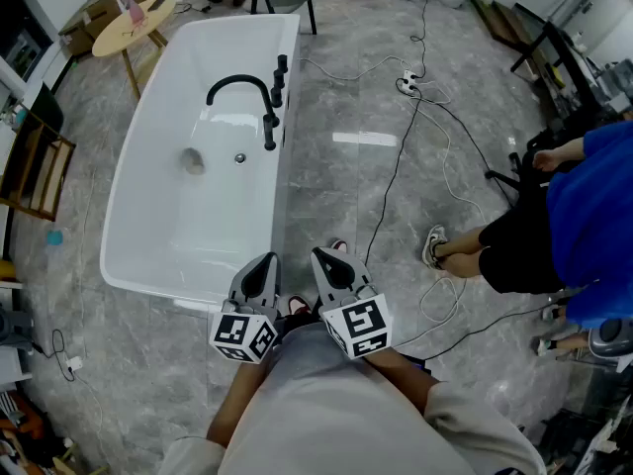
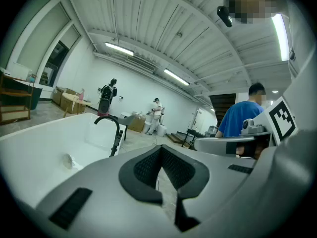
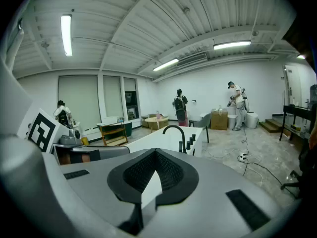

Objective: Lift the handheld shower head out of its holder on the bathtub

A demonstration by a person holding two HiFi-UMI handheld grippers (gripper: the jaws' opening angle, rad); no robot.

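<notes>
**Both grippers shut and empty, a long way short of the shower head**

Your left gripper point(image 2: 161, 152) has its jaws fully together with nothing between them. The right gripper point(image 3: 156, 155) looks the same: pads meeting, nothing held. Both sit at the near end of the bathtub point(image 1: 213, 236), just outside its rim and close to your body.

The handheld shower head point(image 1: 281, 65) is still seated on the bathtub's right rim, toward the far end. It stands in the row of black fittings next to the arched spout point(image 1: 237, 83). It is probably the farthest upright in that row, but the fittings are too small here to be sure.

What could go wrong from here:

- **Wrong fitting.** The uprights stand close together and look alike. If you close on a knob instead, you would turn or strain it and nothing would lift.
- **Arriving shut.** If the jaws stay closed until you get there, you may knock the head rather than straddle it.
- **Pulling off-axis.** Drawing it sideways or toward you could bind it in the holder, and the hose could drag.
- **Your footing.** Cables point(image 1: 396, 166) trail across the floor to the right of the bathtub, and a person in blue point(image 1: 584, 216) stands farther out on that side. Walking up that side risks a snag.
</notes>
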